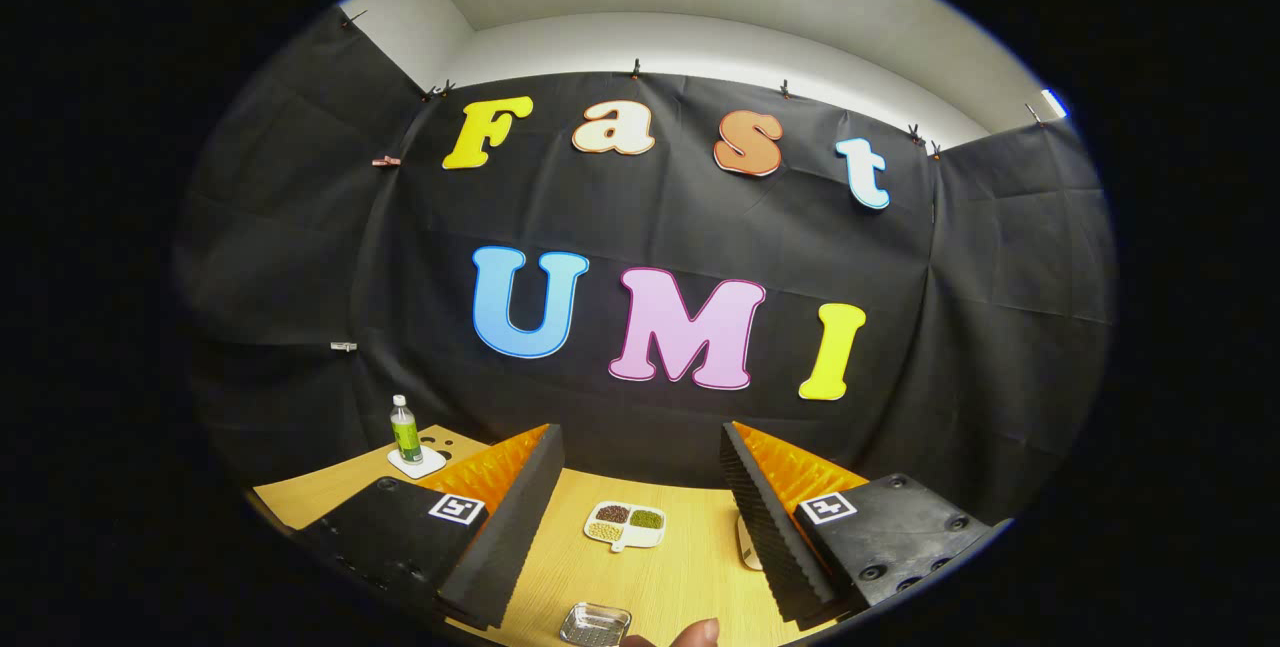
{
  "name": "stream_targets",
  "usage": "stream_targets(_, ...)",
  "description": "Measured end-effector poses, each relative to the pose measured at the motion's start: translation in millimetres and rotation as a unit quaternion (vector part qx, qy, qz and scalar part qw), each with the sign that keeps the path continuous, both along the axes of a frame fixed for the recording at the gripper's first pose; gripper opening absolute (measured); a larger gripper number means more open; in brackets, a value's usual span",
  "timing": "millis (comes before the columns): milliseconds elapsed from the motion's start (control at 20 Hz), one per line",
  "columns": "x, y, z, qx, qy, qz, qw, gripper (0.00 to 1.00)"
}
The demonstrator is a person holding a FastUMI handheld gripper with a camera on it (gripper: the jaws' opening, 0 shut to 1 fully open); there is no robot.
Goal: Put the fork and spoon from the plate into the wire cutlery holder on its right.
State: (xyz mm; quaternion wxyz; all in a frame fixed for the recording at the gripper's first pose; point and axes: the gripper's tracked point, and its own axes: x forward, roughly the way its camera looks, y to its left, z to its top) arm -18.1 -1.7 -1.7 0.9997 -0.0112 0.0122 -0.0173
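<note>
My gripper [640, 442] is held high above a wooden table [690, 577], open wide with nothing between its fingers [510, 517]. Low between the fingers, close to me, sits a small square metal mesh container [595, 624], which may be the wire cutlery holder. A sliver of a white object [745, 542] pokes out from behind the right finger; I cannot tell whether it is the plate. A person's fingertip [697, 633] shows just right of the mesh container.
A small white divided dish [625, 525] with dark, green and pale grains lies on the table between the fingers, further off. A green bottle [405, 430] stands on a white coaster [417, 462] beyond the left finger. The booth's black cloth wall rises behind the table.
</note>
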Motion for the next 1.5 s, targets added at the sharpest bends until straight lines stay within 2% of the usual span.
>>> stream_targets(600, -8, 23, 0, 0.024, 0.026, -0.04, 0.999, 0.98)
stream_targets(750, -8, 42, -8, 0.024, 0.044, -0.029, 0.998, 0.98)
stream_targets(950, -10, 88, -43, 0.045, 0.107, 0.011, 0.993, 0.98)
stream_targets(1150, -19, 144, -100, 0.086, 0.21, 0.053, 0.972, 0.98)
stream_targets(1350, -28, 200, -157, 0.122, 0.307, 0.086, 0.94, 0.98)
stream_targets(1500, -39, 228, -208, 0.132, 0.374, 0.093, 0.913, 0.97)
